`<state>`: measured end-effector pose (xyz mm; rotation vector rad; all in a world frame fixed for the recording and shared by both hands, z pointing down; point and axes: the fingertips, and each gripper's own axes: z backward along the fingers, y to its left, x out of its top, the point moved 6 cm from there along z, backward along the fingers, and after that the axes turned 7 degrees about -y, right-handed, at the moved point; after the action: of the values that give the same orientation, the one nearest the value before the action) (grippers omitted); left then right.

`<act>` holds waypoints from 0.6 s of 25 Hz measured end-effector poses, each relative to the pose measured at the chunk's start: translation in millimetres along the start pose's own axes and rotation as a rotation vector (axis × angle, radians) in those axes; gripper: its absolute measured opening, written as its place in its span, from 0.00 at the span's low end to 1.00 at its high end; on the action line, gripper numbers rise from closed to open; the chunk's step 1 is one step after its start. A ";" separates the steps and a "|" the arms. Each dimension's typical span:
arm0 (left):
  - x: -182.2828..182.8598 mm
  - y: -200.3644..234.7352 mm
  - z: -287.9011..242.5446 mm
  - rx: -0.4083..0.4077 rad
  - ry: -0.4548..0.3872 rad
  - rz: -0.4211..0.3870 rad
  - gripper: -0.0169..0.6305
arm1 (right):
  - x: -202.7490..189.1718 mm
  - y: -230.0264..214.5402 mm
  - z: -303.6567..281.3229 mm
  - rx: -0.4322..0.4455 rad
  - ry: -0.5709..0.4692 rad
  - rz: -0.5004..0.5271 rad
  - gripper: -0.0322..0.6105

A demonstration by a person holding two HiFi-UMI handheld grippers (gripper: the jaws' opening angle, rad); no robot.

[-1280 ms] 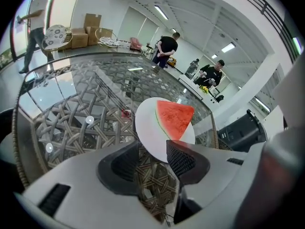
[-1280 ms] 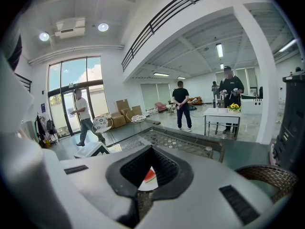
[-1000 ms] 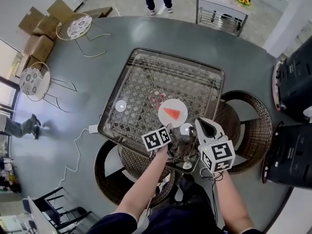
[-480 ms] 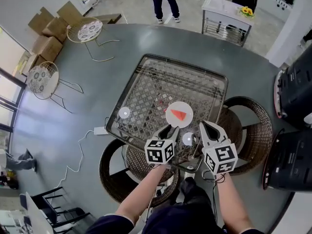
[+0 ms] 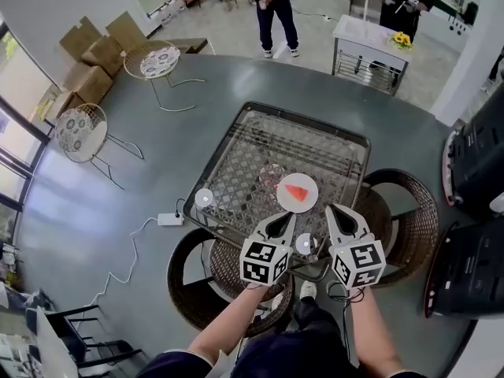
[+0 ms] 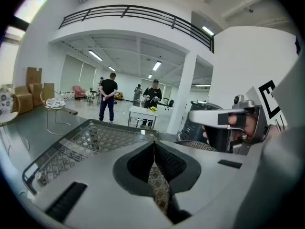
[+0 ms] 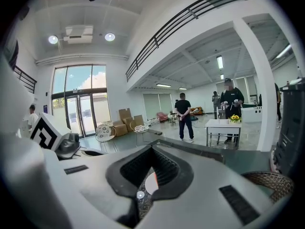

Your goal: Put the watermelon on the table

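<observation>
Head view: the watermelon (image 5: 297, 192) is sitting on a white plate (image 5: 298, 208) by the near edge of the tabletop (image 5: 252, 160), with lots of bare mesh lying open beyond it. The left tongs (image 5: 288, 216) and right tongs (image 5: 332, 209) are hovering side by side over that edge, both pinched together and carrying nothing.

Left gripper view: the tips are meeting, and the tabletop rim is running off to the left.

Right gripper view: the tips are touching too, with the plate peeking through the gap below them.
</observation>
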<state>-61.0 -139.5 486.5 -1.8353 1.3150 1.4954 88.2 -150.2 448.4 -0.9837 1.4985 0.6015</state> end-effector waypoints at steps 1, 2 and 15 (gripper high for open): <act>3.2 -3.4 3.7 -0.007 -0.008 -0.012 0.04 | 2.0 2.1 1.4 0.000 -0.005 0.001 0.05; 6.1 -6.8 7.5 -0.016 -0.017 -0.023 0.04 | 3.9 4.4 2.9 0.000 -0.010 0.002 0.05; 40.7 -32.3 41.2 -0.118 -0.123 -0.049 0.04 | 27.2 35.0 19.0 0.017 -0.079 0.014 0.05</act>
<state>-55.5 -108.0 428.3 -1.8013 1.1393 1.6626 69.9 -123.2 412.9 -0.9270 1.4398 0.6290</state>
